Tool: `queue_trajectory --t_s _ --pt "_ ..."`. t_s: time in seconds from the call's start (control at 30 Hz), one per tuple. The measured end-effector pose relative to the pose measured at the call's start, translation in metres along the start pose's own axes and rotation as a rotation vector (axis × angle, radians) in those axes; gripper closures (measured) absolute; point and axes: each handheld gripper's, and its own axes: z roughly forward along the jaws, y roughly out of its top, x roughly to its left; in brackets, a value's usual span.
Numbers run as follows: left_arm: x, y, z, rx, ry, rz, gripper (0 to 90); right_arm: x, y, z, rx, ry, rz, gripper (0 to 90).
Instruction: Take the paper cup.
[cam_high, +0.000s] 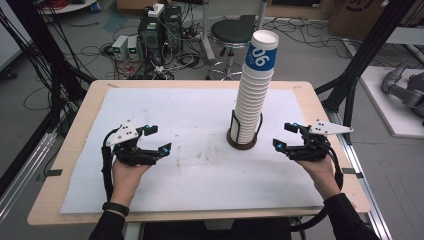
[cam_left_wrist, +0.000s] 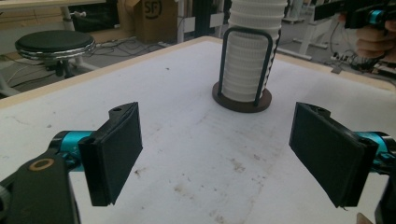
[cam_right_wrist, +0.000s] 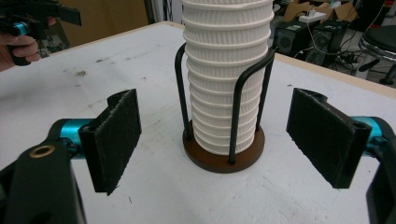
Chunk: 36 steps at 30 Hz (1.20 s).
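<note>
A tall stack of white ribbed paper cups (cam_high: 254, 95) stands in a black wire holder on a round brown base (cam_high: 243, 141); the top cup has a blue band. My left gripper (cam_high: 157, 139) hovers over the white mat left of the stack, jaws open and empty. To the right of the stack my right gripper (cam_high: 284, 136) points at the holder with open, empty jaws. In the right gripper view the cup stack (cam_right_wrist: 225, 84) sits close ahead between the pads (cam_right_wrist: 116, 137). The left gripper view shows the holder (cam_left_wrist: 243, 95) farther off.
A white mat (cam_high: 190, 150) covers the wooden table (cam_high: 70, 145). Behind the table stand a black stool (cam_high: 231, 34), computer boxes and tangled cables (cam_high: 155, 45). Black frame legs rise at both sides, and the table's right edge lies near my right hand.
</note>
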Motion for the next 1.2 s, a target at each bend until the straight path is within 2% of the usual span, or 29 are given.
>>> queue_trajectory --t_s 0.13,0.17,0.23,0.33,0.57,0.67,0.83,0.97,1.2 --pt "0.001 0.001 -0.001 -0.016 -0.004 -0.008 17.1 -0.002 -0.001 -0.002 0.004 0.016 0.013 18.0" --pt "0.001 0.002 -0.002 -0.019 -0.004 -0.009 17.1 -0.004 -0.001 -0.005 -0.021 0.022 0.013 18.0" --pt "0.001 0.002 -0.002 -0.019 -0.022 -0.011 17.0 -0.005 0.000 -0.008 -0.034 0.023 0.018 18.0" --pt "0.000 0.002 -0.001 -0.024 -0.022 -0.009 16.5 -0.006 0.001 -0.011 -0.058 0.033 0.015 17.9" --pt "-0.001 0.003 0.003 -0.029 -0.060 -0.048 15.7 -0.002 0.004 -0.011 -0.058 0.032 -0.003 17.9" --pt "-0.003 0.006 0.006 -0.055 -0.073 -0.054 15.7 -0.002 0.004 -0.011 -0.057 0.035 -0.010 17.9" --pt "-0.005 0.013 0.011 -0.056 -0.084 -0.036 14.7 -0.002 0.005 -0.011 -0.058 0.034 -0.009 17.9" --pt "-0.007 0.015 0.012 -0.056 -0.087 -0.038 14.8 -0.001 0.007 -0.012 -0.065 0.032 -0.009 17.9" --pt "-0.008 0.016 0.009 -0.065 -0.092 -0.040 14.7 0.002 0.024 -0.009 -0.095 0.034 -0.028 17.9"
